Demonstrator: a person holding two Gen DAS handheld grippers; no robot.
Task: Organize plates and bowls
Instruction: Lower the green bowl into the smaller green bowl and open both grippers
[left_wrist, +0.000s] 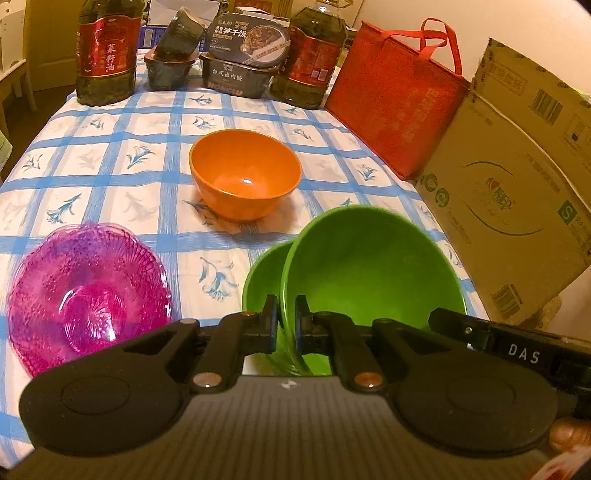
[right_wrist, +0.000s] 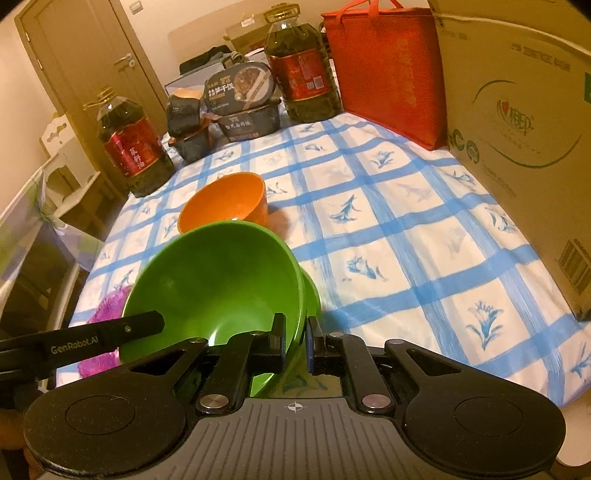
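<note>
Carrying the green bowl (left_wrist: 369, 273) between two grippers, toward the orange bowl (left_wrist: 245, 173).

Both tools are clamped on the green bowl's near rim: the left gripper (left_wrist: 286, 317) pinches the wall at the left side, and the right gripper (right_wrist: 295, 338) pinches it at the right side, each with one finger inside and one outside. The bowl hangs tilted above the checked tablecloth (left_wrist: 110, 155), near the front edge. A second green wall shows just behind the rim; it may be a nested bowl, though the view does not settle it. The orange bowl stands upright and apart at mid-table, and the pink glass dish (left_wrist: 86, 291) lies to the left. Judged step: transport for stacking. The next move calls for levelling the bowl, centring it over the orange one, lowering, then releasing both grips together.
</note>
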